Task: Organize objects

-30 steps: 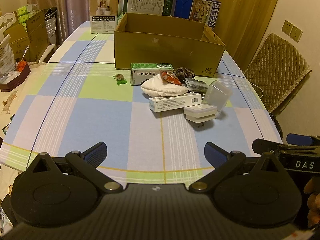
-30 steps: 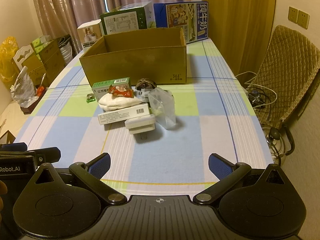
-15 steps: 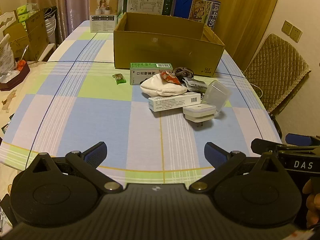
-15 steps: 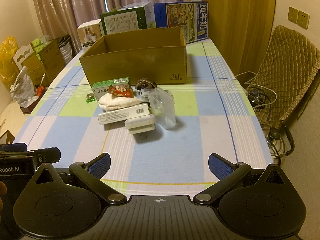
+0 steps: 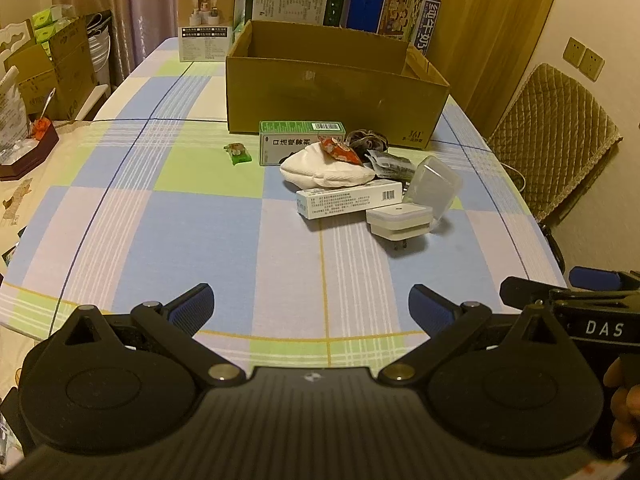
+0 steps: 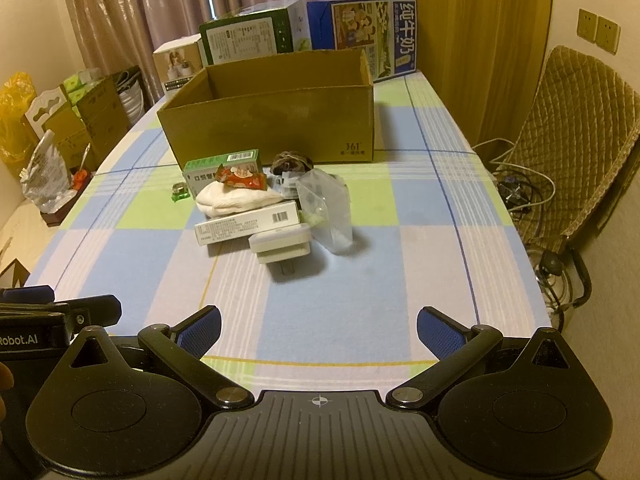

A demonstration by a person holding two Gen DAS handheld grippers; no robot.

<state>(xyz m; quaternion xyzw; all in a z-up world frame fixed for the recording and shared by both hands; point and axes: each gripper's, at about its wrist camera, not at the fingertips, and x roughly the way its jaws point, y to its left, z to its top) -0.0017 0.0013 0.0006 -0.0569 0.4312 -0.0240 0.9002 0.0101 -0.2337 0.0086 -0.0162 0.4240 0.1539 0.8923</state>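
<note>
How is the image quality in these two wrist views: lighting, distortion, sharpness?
Left wrist view: warm yellow indoor light, strong fisheye bending of the table edges, black corners; the cardboard box and the pile read sharp. Right wrist view: same amber cast and curvature, soft shadow beside the white plug, far milk carton slightly soft, no glare.

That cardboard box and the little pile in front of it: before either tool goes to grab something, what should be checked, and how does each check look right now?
1. Left gripper jaws open, holding nothing: ok.
2. Right gripper jaws open, holding nothing: ok.
3. Cardboard box open on top: ok.
4. Room inside the box: cannot tell, its floor is hidden.
5. White plug adapter nearest, nothing on top of it: ok.
6. White pouch free to lift: not ok, a red snack packet rests on it.
</note>
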